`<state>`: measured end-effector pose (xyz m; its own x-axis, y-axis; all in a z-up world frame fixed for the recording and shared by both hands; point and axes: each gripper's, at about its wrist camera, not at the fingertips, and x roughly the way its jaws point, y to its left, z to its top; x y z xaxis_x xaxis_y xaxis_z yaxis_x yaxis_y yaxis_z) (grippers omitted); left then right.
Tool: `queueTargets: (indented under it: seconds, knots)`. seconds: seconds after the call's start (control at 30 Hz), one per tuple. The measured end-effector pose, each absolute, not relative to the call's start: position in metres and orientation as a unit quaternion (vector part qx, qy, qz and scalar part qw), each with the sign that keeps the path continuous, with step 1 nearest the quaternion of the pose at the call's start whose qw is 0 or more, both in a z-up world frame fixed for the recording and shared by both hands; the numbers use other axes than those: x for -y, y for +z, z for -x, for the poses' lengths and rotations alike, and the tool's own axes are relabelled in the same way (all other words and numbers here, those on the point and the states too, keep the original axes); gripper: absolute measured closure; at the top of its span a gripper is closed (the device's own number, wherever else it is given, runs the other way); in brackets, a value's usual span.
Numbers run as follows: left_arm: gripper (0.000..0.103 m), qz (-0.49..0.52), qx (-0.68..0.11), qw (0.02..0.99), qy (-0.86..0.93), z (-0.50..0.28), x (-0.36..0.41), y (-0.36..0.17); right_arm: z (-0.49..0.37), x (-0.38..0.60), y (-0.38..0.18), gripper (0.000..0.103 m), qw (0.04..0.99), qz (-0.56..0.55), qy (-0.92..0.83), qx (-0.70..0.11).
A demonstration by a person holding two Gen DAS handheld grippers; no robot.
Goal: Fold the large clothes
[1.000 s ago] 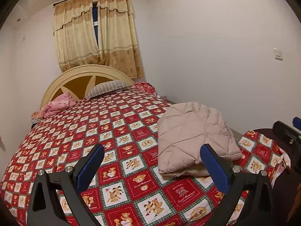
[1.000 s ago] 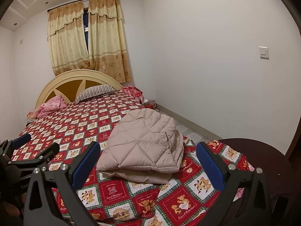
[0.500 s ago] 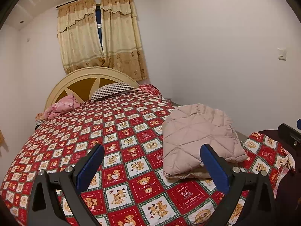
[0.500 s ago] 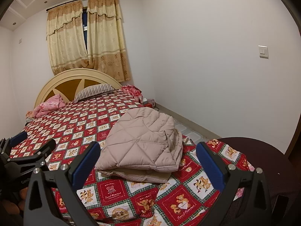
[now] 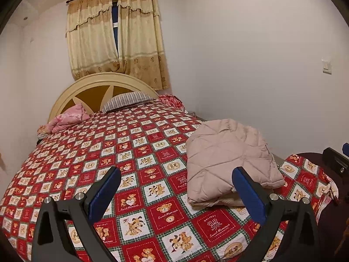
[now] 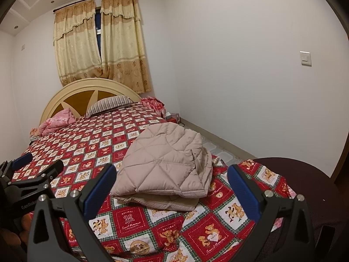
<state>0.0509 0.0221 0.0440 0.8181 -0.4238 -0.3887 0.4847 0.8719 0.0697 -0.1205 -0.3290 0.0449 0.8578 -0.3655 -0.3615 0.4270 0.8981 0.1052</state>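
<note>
A beige quilted jacket (image 5: 226,159) lies folded in a thick bundle on the red bear-patterned bedspread (image 5: 130,152), near the bed's foot on the right side. It also shows in the right wrist view (image 6: 168,163). My left gripper (image 5: 176,181) is open and empty, held above the bedspread to the left of the jacket. My right gripper (image 6: 172,179) is open and empty, held in front of the jacket and apart from it. The left gripper shows at the left edge of the right wrist view (image 6: 32,168).
A cream headboard (image 5: 102,89), a striped pillow (image 5: 126,100) and a pink bundle (image 5: 65,118) are at the bed's head. A white wall (image 5: 250,65) runs along the right. A dark round seat (image 6: 305,179) stands at the bed's foot corner.
Both grippers have drawn back and tilted up a little, so the jacket sits lower and farther in view. The jacket has not moved. Both grippers stay open.
</note>
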Motion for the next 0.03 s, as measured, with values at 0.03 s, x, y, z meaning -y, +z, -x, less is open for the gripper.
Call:
queueTargets:
  seconds: [0.03]
  knots:
    - [0.001,-0.082,-0.187,0.949,-0.240,-0.0535,-0.0233,0.0434,0.1203,0.3292,0.0441,0.000,0.959,-0.092,-0.206,-0.169]
